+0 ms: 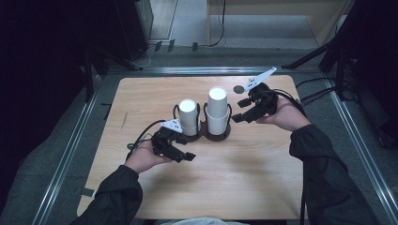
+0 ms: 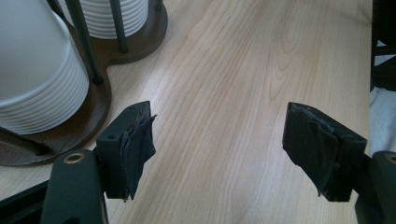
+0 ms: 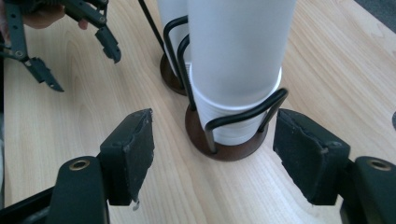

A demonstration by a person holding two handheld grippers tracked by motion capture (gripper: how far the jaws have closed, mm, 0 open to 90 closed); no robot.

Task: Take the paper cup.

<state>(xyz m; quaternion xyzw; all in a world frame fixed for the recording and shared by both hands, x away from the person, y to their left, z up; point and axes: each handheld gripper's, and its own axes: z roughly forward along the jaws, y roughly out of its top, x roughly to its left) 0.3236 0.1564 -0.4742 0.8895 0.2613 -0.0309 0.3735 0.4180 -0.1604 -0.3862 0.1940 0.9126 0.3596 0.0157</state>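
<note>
A wooden table [image 1: 244, 178] carries a dark brown two-place cup holder [image 1: 206, 136] near its middle, each place ringed by black wire loops [image 3: 243, 114]; the left place holds a stack of white paper cups [image 1: 188, 116], the right place a taller stack of white paper cups [image 1: 218, 110] whose top cups stand well above the wire; the left gripper [image 1: 184, 156] sits on the near side of the holder, just left of its base, held in the person's left hand [image 1: 143, 159]; its jaws stand apart with only bare table between them, and in the left gripper view the ribbed rims of the left stack [image 2: 42, 88] lie beside the left pad, not touching; the right gripper [image 1: 240, 111] hovers just right of the taller stack, carried by the right hand [image 1: 286, 115]; its jaws are spread with nothing pressed between them, the pads flanking the holder's base [image 3: 229, 149] from a little nearer; a small dark disc [image 1: 239, 88] lies on the far part of the table
</note>
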